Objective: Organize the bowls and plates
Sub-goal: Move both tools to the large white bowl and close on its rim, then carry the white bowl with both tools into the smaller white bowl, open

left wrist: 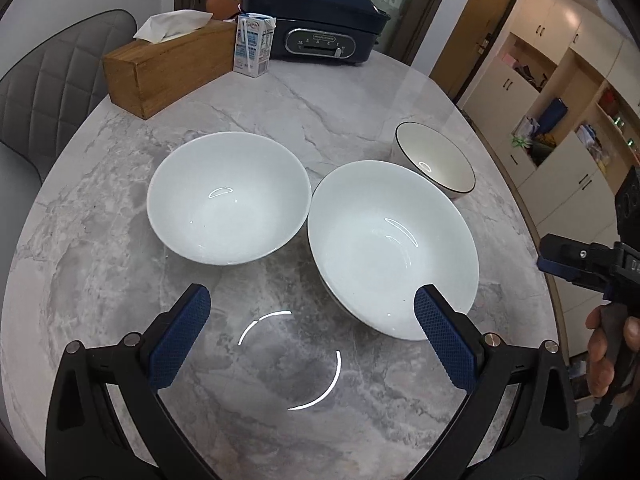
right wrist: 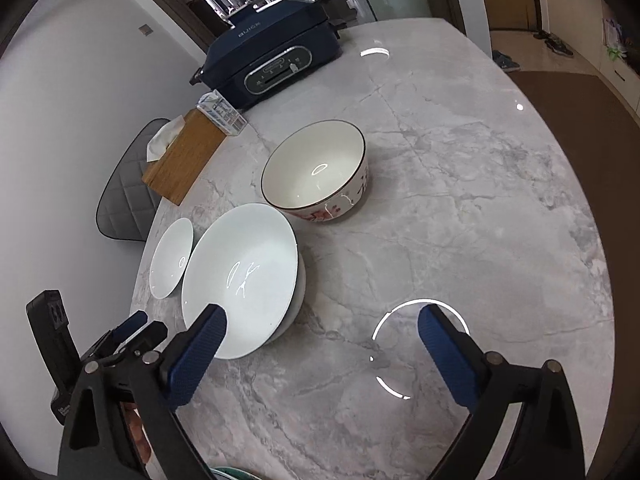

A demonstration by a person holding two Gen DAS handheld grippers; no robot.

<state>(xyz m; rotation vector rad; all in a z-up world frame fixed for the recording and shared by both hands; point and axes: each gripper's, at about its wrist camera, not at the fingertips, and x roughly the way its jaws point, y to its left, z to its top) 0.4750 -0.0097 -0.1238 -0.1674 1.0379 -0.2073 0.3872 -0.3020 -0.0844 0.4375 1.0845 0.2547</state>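
Both the left gripper [left wrist: 312, 340] and right gripper [right wrist: 322, 354] hover empty with fingers spread wide above the marble table [left wrist: 320, 104], ready to straddle a rim, while the white bowl [left wrist: 228, 198], stacked plates [left wrist: 394, 248] and patterned bowl [right wrist: 316, 170] stand unsorted.
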